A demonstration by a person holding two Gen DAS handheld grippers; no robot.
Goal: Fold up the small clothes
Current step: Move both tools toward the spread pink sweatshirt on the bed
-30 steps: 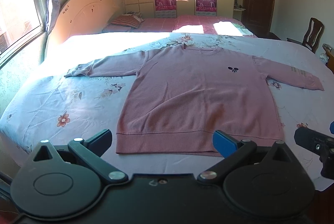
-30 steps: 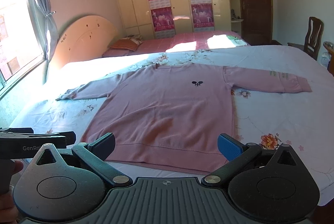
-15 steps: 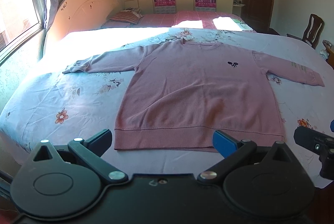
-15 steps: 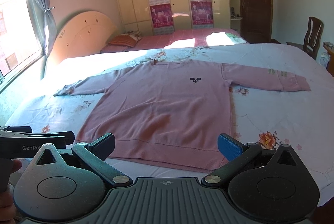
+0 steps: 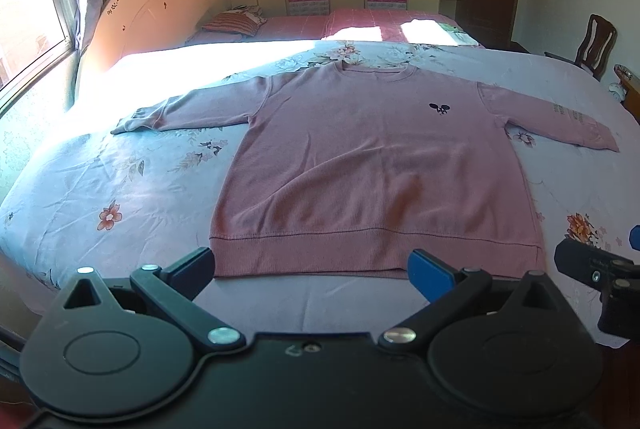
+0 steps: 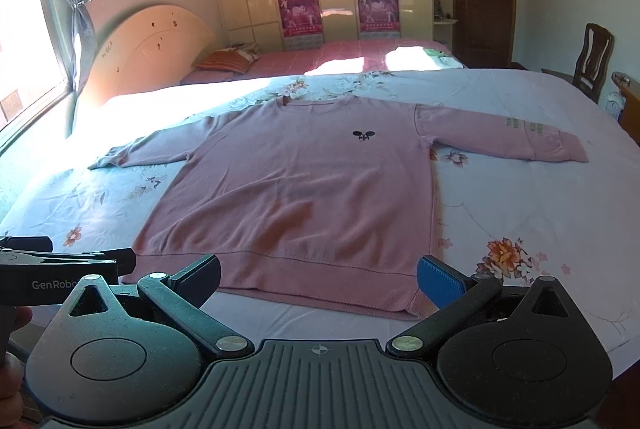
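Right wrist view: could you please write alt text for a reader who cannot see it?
A pink sweatshirt lies flat, front up, sleeves spread, on a floral bed sheet. The open right gripper hovers at its hem, holding nothing. The left gripper shows at the left edge.

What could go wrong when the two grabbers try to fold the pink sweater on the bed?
The pink sweater lies flat on a soft flowered bedsheet, so open fingers of the left gripper or right gripper might pinch the sheet along with the hem. Both long sleeves spread wide, so one may drag or bunch during folding. The hem sits near the bed edge and might slide off.
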